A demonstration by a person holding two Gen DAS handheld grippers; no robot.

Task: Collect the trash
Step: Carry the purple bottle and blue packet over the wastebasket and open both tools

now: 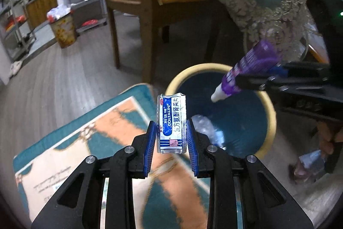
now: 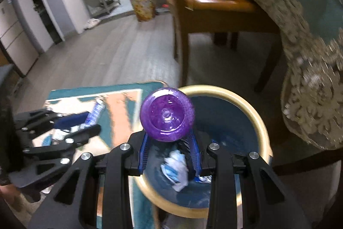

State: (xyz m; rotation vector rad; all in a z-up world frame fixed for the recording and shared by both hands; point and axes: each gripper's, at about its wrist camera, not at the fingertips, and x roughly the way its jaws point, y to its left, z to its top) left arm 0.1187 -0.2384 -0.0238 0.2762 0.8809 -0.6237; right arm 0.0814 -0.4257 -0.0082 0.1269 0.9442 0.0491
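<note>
**Both hands loaded above the bin**

Holding a flat medicine packet (image 1: 171, 123) upright, the left gripper (image 1: 170, 136) has its blue pads pressed on the two sides of it. The packet is just before the near rim of the round bin (image 1: 270, 113), which stands ahead and a little to the right of this gripper, beside the patterned mat (image 1: 70, 143). The right gripper (image 2: 169, 141) is clamped on a purple tube (image 2: 167, 114), and the tube's white tip hangs over the open mouth of the bin. Some crumpled wrappers (image 2: 176, 171) already lie inside.

The risks, as I judge them: the packet is light and thin, so if the left jaws open while it is not yet past the rim, it may flutter down onto the mat instead of into the bin. The two grippers are near each other above one small opening, and they could knock together. The tube is gripped near its cap end, so it may swing or slip out sideways on release.
</note>
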